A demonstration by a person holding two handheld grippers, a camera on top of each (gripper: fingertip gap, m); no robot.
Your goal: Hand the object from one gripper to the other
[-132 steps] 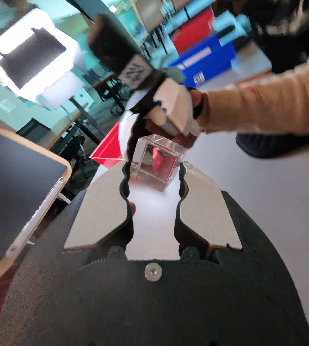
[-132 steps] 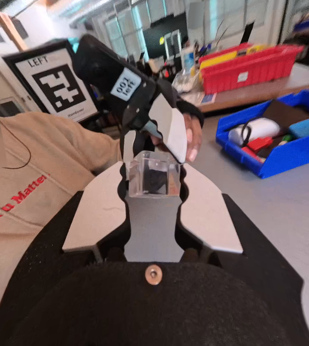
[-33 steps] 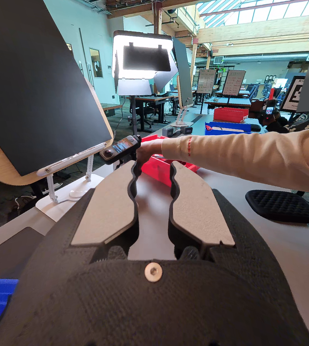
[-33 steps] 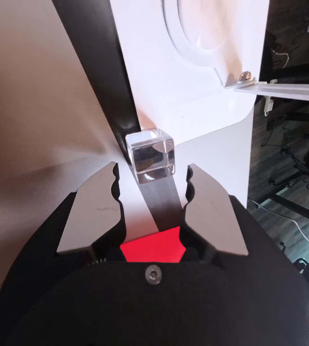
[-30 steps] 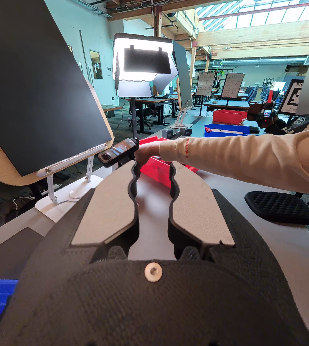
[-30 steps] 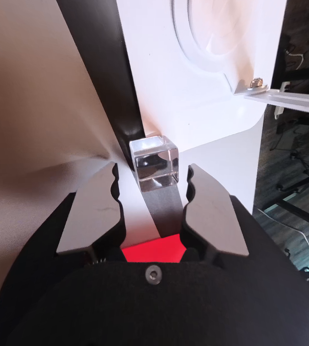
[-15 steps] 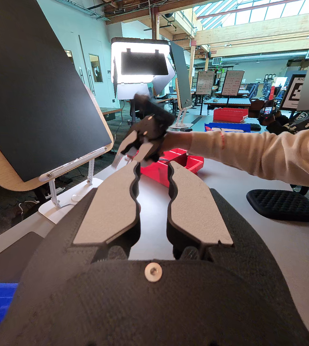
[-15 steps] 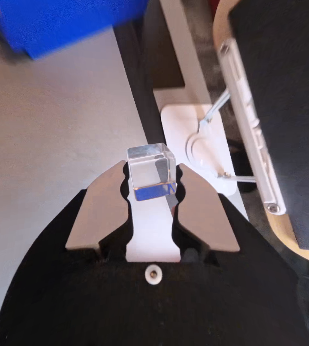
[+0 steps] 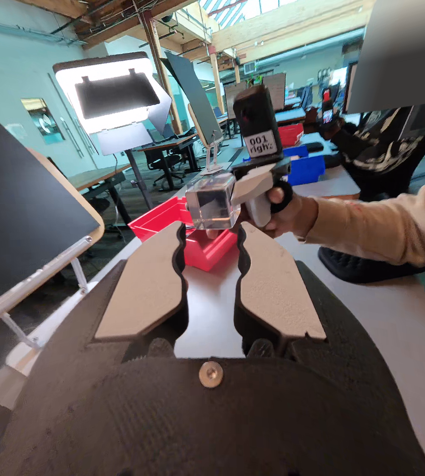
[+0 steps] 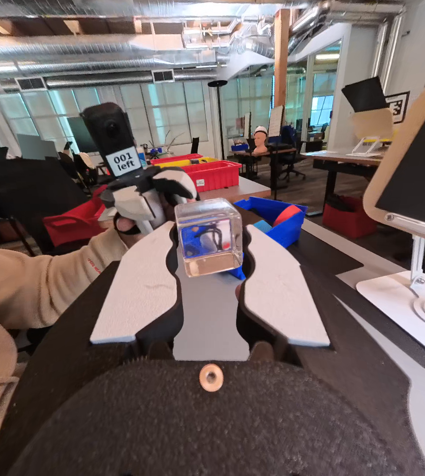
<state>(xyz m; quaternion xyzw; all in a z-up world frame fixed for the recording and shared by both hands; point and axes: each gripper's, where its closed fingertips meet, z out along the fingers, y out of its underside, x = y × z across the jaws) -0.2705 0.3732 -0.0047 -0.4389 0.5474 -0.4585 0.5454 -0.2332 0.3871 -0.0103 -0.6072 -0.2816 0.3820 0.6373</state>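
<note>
Here, right tool [image 10: 210, 247] grips the cube [image 10: 209, 238] mid-frame; left tool [image 9: 209, 233], open, should straddle it squarely before closing

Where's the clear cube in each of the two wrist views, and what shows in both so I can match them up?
Left wrist view: clear cube at centre, just beyond the open left gripper, held by the far gripper.
Right wrist view: centre, clamped in the right gripper.
Shared landmark: the beige sleeve, on the left in the right wrist view.

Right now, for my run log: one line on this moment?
phase: pre-handover | right gripper: shut on clear cube | left gripper: open, empty, cube just ahead
</note>
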